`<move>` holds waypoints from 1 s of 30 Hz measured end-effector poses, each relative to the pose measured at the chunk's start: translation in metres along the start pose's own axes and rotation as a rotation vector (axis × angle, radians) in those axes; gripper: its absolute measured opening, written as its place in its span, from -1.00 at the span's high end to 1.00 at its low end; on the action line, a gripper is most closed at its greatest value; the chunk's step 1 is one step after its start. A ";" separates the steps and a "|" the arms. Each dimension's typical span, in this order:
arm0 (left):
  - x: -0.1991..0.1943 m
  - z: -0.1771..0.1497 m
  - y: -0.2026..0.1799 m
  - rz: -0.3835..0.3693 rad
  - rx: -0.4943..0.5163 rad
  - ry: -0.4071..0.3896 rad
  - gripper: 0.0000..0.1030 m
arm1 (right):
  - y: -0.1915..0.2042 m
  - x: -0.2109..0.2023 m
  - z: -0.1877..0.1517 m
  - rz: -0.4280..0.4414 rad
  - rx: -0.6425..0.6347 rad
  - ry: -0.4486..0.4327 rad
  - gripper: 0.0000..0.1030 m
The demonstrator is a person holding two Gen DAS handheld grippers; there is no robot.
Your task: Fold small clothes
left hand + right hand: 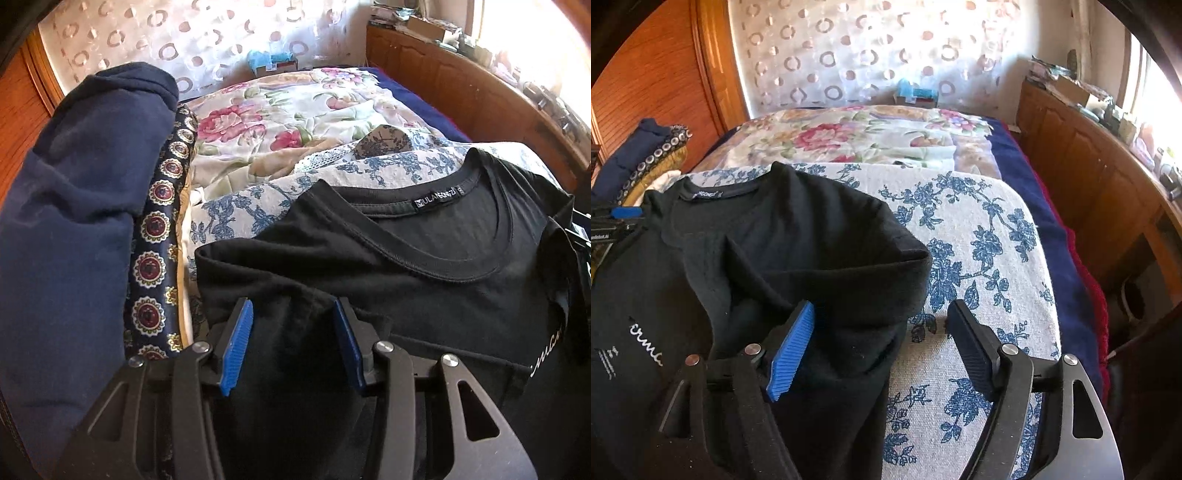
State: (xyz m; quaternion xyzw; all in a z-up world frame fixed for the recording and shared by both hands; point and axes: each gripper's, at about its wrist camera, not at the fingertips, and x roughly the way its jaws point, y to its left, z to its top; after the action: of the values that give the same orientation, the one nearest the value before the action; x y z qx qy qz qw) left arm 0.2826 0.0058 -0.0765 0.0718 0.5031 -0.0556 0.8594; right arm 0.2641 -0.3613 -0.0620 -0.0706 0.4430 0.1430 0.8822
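Left gripper (293, 343) straddles black T-shirt (424, 266); right gripper (882, 347) spans its edge.

The left gripper (293, 343) points down at a black T-shirt (424, 288) spread on a blue-flowered cloth (258, 206) over the bed (280, 122). Its blue-padded fingers (236, 350) stand apart with a fold of the shirt's near edge lying between them; whether the pads press on the fabric cannot be told. The neckline, with a sewn label (437, 201), faces away from the camera. To the left lies a pile of clothes: a navy garment (74, 206) and a medallion-patterned fabric (155, 258) beside it. A wooden cabinet (480, 99) runs along the right.
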 end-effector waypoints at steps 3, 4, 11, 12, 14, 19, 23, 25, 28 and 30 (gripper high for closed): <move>-0.002 -0.002 -0.001 -0.063 0.000 -0.008 0.75 | -0.002 0.000 0.000 0.000 0.000 0.000 -0.49; -0.003 -0.002 -0.002 -0.050 0.008 -0.013 0.93 | -0.002 0.001 0.000 0.000 -0.001 0.000 -0.49; -0.065 0.004 0.020 0.020 -0.049 -0.206 0.96 | -0.001 0.001 0.000 -0.002 0.000 0.000 -0.50; -0.071 0.005 0.026 0.022 -0.055 -0.220 0.96 | -0.002 0.001 0.000 -0.002 0.001 -0.001 -0.50; -0.078 0.006 0.033 0.039 -0.061 -0.242 0.96 | -0.004 0.001 0.000 0.002 0.012 -0.006 -0.49; -0.086 0.002 0.045 0.032 -0.072 -0.262 0.96 | -0.025 -0.018 0.004 0.022 0.069 -0.060 -0.49; -0.088 -0.001 0.043 0.012 -0.077 -0.285 0.96 | -0.042 -0.019 0.010 0.050 0.082 -0.037 -0.48; -0.091 -0.003 0.041 0.009 -0.073 -0.295 0.96 | -0.044 -0.015 0.012 0.045 0.063 -0.023 -0.40; -0.093 -0.007 0.041 -0.001 -0.073 -0.302 0.96 | -0.042 -0.006 0.012 0.065 0.055 0.007 -0.25; -0.095 -0.011 0.041 -0.007 -0.073 -0.308 0.96 | -0.040 0.001 0.012 0.102 0.057 0.019 -0.23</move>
State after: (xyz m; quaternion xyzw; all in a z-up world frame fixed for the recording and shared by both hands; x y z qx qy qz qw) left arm 0.2337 0.0500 0.0034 0.0292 0.3673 -0.0507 0.9282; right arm 0.2866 -0.3955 -0.0554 -0.0243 0.4583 0.1743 0.8712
